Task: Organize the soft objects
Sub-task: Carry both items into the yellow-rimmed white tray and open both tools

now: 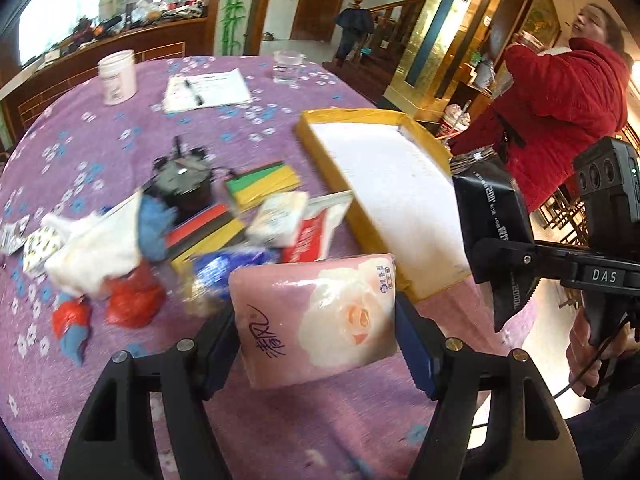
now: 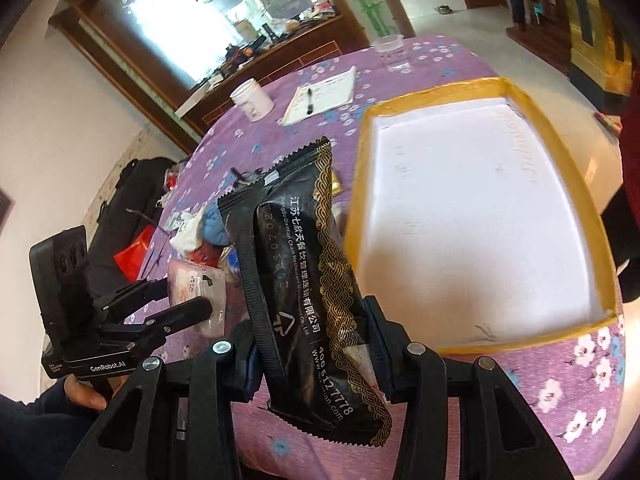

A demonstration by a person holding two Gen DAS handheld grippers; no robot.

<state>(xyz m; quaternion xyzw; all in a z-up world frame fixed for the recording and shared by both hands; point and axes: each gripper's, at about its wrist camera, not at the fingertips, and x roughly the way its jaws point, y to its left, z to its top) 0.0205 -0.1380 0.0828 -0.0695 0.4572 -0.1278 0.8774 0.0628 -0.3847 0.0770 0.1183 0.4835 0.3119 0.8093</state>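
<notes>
barely begun: shallow yellow-rimmed white tray (image 2: 472,216) at right holds nothing yet. left gripper (image 1: 316,344) clamped on pink rose-printed tissue pack (image 1: 316,320), right gripper (image 2: 316,352) clamped on black gold-patterned wipe sachet (image 2: 304,280); heap of soft bits (image 1: 120,256) at centre left awaits sorting.

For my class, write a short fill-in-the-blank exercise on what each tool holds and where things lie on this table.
1. The left tool grips a tissue pack coloured ____.
2. The right tool grips a sachet coloured ____.
3. The tray with the yellow rim holds ____ objects.
4. The pen lies on a sheet of ____.

Missing words: pink; black; no; paper
</notes>
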